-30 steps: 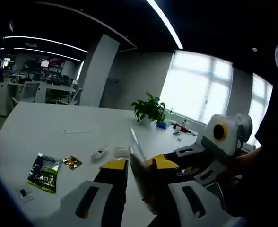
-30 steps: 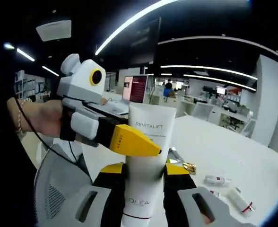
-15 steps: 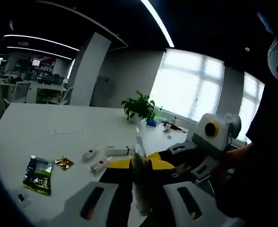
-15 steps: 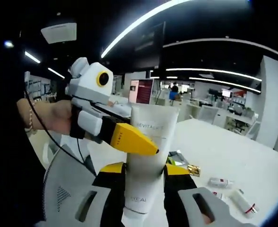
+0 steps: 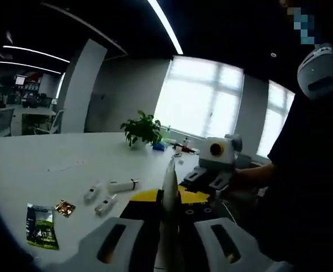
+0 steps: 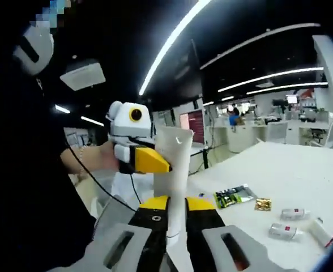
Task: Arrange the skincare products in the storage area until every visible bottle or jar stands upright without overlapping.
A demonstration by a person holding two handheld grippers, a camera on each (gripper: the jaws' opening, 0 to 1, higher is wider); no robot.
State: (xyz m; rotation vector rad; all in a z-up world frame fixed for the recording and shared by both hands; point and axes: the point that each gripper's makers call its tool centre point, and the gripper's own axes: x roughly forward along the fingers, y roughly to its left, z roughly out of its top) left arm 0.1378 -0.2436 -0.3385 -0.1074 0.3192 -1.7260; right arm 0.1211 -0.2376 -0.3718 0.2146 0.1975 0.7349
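— Right gripper (image 6: 169, 212): what has it got?
— Its jaws are pinched on a white tube (image 6: 171, 170), held up off the white table (image 6: 257, 170). In the left gripper view the same tube shows edge-on, a thin white blade between the yellow pads.
— And the left gripper (image 5: 167, 207)?
— Closed onto that tube too; in the right gripper view its yellow jaw lies against the tube's upper part, a hand (image 6: 93, 161) behind it.
— Other products?
— Three small white tubes (image 5: 107, 195) lie flat on the table, near a gold sachet (image 5: 64, 207) and a green packet (image 5: 41, 226). A potted plant (image 5: 141, 129) stands further back by the windows.
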